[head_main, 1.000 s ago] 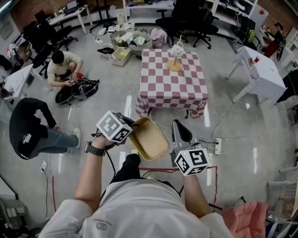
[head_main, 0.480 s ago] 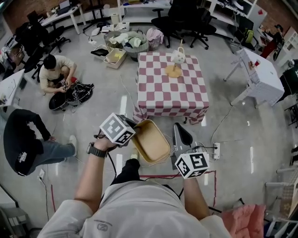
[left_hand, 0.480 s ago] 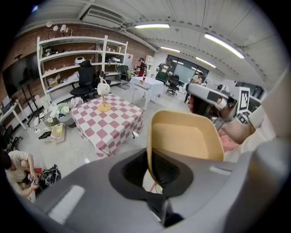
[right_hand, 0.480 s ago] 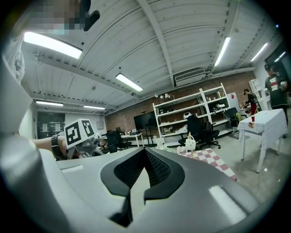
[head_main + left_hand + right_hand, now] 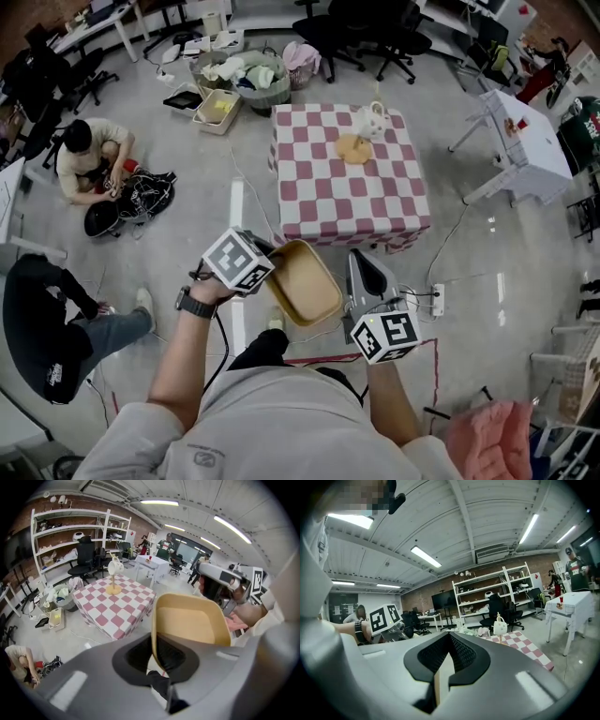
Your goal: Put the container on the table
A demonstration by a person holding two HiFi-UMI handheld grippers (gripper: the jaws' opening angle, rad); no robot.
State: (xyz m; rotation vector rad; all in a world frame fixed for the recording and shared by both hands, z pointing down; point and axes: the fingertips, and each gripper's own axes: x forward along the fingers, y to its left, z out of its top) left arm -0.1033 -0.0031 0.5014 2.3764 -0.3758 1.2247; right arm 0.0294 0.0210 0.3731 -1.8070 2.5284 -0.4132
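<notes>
A tan, shallow container [image 5: 302,281] hangs tilted in front of my body, over the floor. My left gripper [image 5: 270,265] is shut on its left rim; in the left gripper view the container [image 5: 190,625] stands up out of the jaws of that gripper [image 5: 157,653]. My right gripper [image 5: 364,267] sits at the container's right edge. In the right gripper view a thin tan strip [image 5: 440,679] of the rim is pinched in the right gripper [image 5: 447,660]. The table [image 5: 349,187] with a red-and-white check cloth stands ahead, apart from the container.
A white teapot on a wooden stand [image 5: 361,139] sits on the table's far side. Two people [image 5: 89,164] are low on the floor at left. A laundry basket [image 5: 242,75], office chairs [image 5: 366,37], a white side table [image 5: 525,141] and a floor power strip [image 5: 436,300] surround the table.
The table has drawn a little closer and sits lower in the head view. Both grippers keep the same hold on the container.
</notes>
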